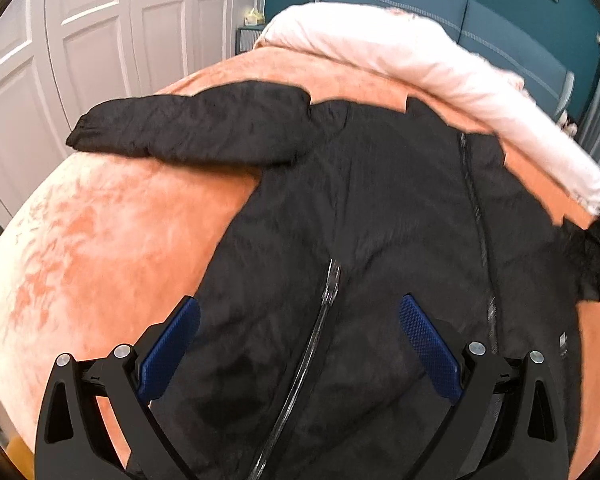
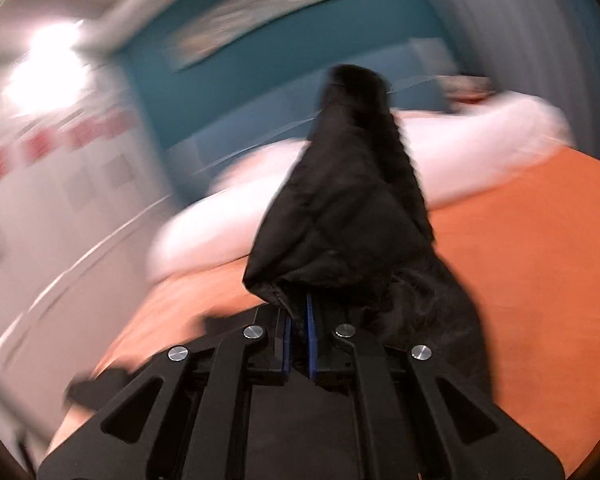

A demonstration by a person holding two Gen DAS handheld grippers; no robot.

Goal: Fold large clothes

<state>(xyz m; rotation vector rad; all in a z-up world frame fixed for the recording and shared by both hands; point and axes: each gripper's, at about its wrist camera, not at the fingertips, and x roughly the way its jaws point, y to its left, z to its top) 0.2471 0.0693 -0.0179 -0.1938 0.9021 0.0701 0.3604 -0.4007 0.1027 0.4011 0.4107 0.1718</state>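
Note:
A large black padded jacket lies spread on an orange bedspread, zip up the middle, one sleeve stretched out to the left. My left gripper is open and empty, hovering over the jacket's lower front, its blue pads either side of the zip. My right gripper is shut on a fold of the black jacket, likely a sleeve, and holds it lifted above the bed. The right wrist view is motion-blurred.
A rolled pale pink duvet lies along the far side of the bed, against a teal headboard. White panelled wardrobe doors stand to the left. The orange bedspread extends to the right in the right wrist view.

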